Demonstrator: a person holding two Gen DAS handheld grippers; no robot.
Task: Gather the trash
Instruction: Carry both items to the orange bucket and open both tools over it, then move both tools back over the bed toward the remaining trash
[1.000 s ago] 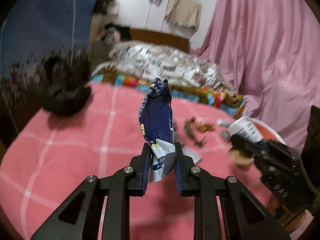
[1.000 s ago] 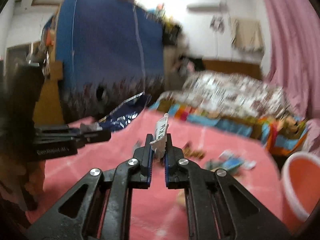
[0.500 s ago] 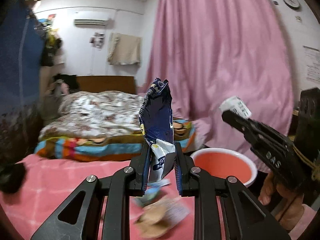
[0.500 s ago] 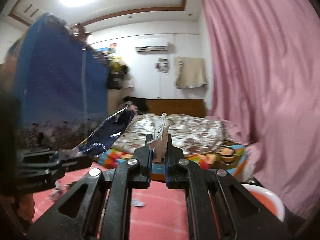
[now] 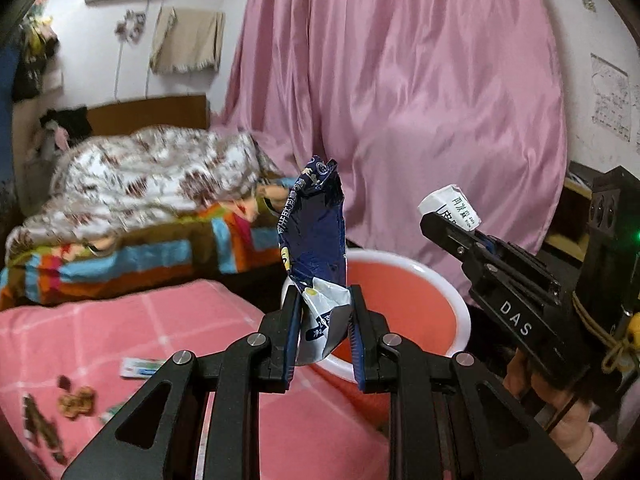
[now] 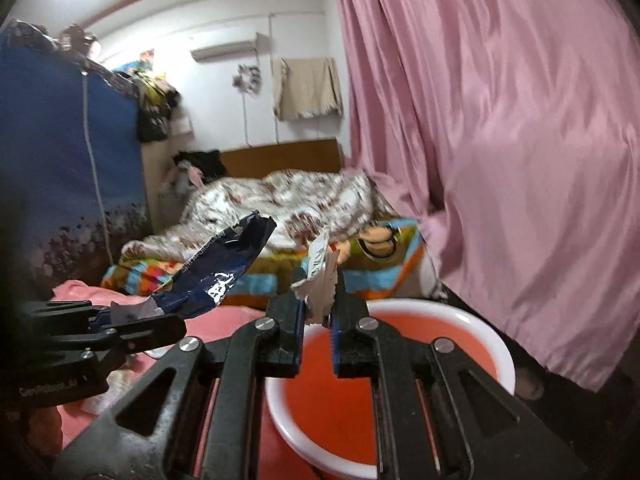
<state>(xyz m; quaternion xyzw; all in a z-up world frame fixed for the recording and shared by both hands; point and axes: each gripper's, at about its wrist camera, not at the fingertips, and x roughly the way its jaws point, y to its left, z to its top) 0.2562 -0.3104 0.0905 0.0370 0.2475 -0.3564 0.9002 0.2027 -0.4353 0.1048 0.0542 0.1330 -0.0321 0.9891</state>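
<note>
My left gripper (image 5: pixel 323 312) is shut on a crumpled dark blue snack wrapper (image 5: pixel 316 236) that stands up between its pads, just in front of the orange bin (image 5: pixel 404 300) with a white rim. My right gripper (image 6: pixel 318 304) is shut on a small white paper packet (image 6: pixel 320 276) and hangs over the near rim of the same orange bin (image 6: pixel 400 364). In the left wrist view the right gripper (image 5: pixel 440 220) shows at the right with the white packet (image 5: pixel 454 206) sticking out of its tip. The left gripper (image 6: pixel 132 320) and the blue wrapper (image 6: pixel 224 268) appear at the left of the right wrist view.
The pink checked table (image 5: pixel 120 332) lies to the left with a small wrapper (image 5: pixel 138 368) and brown scraps (image 5: pixel 76 400) on it. A bed (image 5: pixel 132 200) with a patterned quilt stands behind. A pink curtain (image 5: pixel 420 100) hangs behind the bin. A person's hand (image 5: pixel 560 408) holds the right gripper.
Both grippers have swung right from above the table to the orange bin, each keeping its hold. The bin has come from the frame edge to the middle of both views.
</note>
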